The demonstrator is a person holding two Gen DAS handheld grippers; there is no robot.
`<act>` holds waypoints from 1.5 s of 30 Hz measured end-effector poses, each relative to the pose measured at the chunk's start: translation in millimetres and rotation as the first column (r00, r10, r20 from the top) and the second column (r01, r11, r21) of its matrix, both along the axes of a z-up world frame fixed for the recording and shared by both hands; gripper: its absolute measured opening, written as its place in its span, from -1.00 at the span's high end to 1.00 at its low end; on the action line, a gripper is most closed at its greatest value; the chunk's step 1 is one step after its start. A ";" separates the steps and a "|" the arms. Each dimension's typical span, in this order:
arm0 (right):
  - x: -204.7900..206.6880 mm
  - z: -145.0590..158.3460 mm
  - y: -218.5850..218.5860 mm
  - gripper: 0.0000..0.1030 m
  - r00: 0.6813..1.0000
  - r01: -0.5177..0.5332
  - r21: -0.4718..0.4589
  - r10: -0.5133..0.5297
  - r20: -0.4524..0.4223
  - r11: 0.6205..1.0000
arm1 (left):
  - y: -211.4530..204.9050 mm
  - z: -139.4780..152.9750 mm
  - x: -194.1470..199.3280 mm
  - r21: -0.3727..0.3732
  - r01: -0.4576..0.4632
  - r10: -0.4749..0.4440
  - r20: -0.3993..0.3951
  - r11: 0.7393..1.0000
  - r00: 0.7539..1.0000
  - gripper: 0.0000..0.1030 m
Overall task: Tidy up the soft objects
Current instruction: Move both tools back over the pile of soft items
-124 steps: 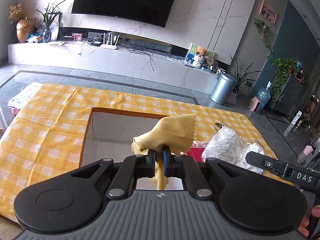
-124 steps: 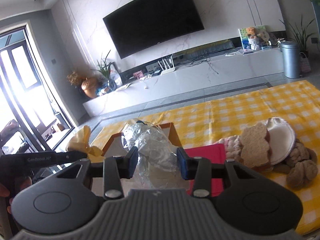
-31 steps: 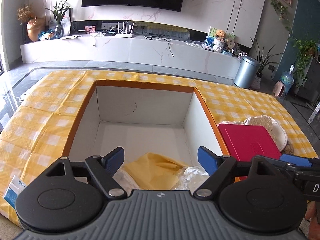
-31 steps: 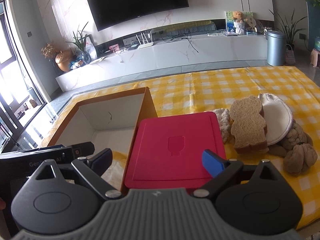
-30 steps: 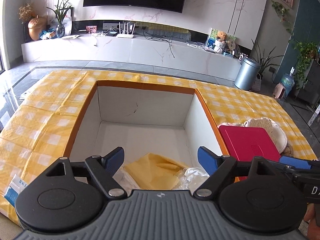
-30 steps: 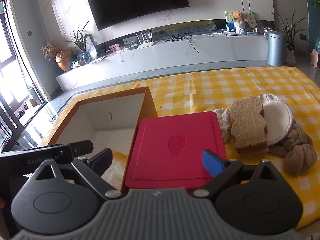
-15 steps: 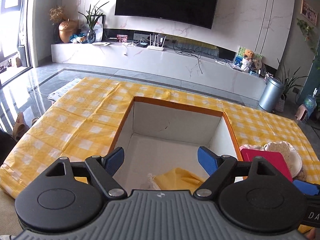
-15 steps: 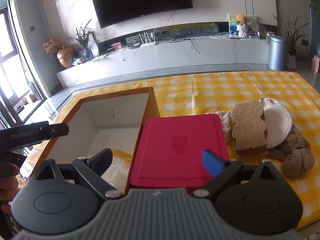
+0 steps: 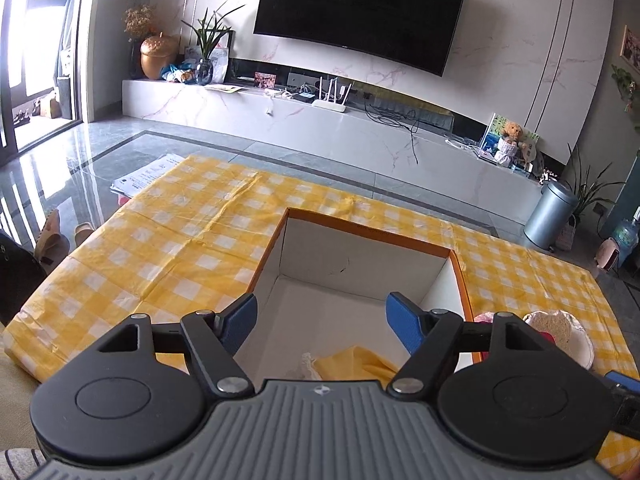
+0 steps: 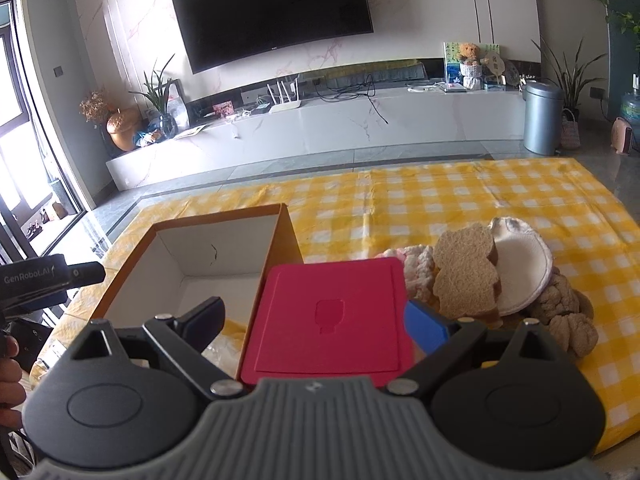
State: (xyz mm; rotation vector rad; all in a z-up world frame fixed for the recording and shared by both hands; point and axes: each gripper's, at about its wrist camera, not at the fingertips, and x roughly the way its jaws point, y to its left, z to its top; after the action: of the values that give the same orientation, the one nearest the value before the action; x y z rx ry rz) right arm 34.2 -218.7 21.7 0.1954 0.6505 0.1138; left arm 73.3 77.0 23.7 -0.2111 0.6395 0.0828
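A yellow cloth [image 9: 356,362] lies crumpled on the white floor of the open orange-rimmed box [image 9: 362,230], at its near end, with a bit of pale crinkled material [image 9: 308,364] just beside it. The left gripper [image 9: 321,320] hovers above that near end with its jaws spread wide; they have just been closing a little, with nothing between them. A red lid [image 10: 332,320] lies flat just right of the box, and the right gripper [image 10: 316,322] hangs over it with its jaws wide apart and gripping nothing. Past the lid sits a heap of soft things: a brown bear-shaped sponge [image 10: 464,276], a white round pad [image 10: 520,276], a pale fluffy piece [image 10: 416,272] and a tan knotted plush [image 10: 564,316]. All of it rests on a tabletop [image 10: 460,196] under a yellow checked cover
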 end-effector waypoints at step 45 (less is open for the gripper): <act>93.9 -129.2 -195.0 -0.73 0.840 0.297 -0.156 -0.336 -0.425 0.942 | -231.0 -25.2 -3.2 0.160 0.662 -0.641 -0.167 0.732 0.749 -0.76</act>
State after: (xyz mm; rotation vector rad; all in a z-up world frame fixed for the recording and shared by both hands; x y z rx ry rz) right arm 128.2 -413.7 -107.5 0.2487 1.0726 -0.2903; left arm 70.1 -154.0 -1.5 0.2387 0.7718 -0.5299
